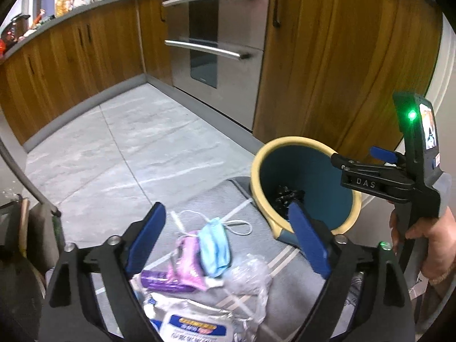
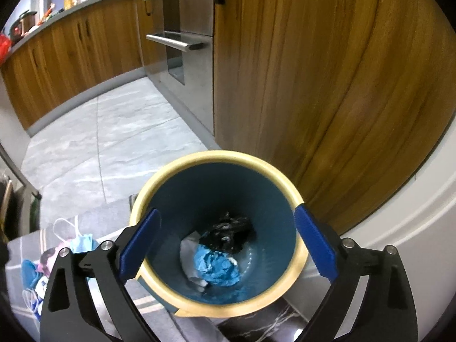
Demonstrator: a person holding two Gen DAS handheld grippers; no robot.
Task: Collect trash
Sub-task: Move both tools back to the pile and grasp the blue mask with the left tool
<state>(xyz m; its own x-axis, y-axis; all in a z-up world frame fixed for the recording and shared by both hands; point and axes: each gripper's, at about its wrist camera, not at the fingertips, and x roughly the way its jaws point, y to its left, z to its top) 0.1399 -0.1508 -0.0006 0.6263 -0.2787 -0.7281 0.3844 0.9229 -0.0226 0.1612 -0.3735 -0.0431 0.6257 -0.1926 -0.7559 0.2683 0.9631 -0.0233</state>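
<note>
The right claw (image 2: 225,245) hangs above the mouth of the bin (image 2: 287,188), its two blue fingers (image 2: 313,245) wide apart and with nothing between them; they frame the opening, so this is a good place to let a piece of trash fall straight in. Inside the bin lie a crumpled blue paper (image 2: 219,268), something white beside it and a crumpled black bag (image 2: 230,233), so part of the trash is already collected. The bin stands on the gray mat (image 1: 205,196) close to the wooden cupboard (image 2: 327,85), near the rest of the trash, which keeps the way from the heap to the bin short. The left claw (image 1: 228,236) points down at this heap, also with its fingers (image 1: 145,236) spread apart and holding nothing. Between and under them lie a blue face mask (image 1: 213,248) on top, a pink and purple wrapper (image 1: 182,268), a clear crumpled plastic (image 1: 248,273) and a white packet with a label (image 1: 188,325), all touching or overlapping each other on the mat. In my judgement the left claw is held open over the heap to take the next piece, probably the mask, because it lies highest and free. Its thin loops (image 1: 236,225) may catch on the wrapper when it is lifted.
</note>
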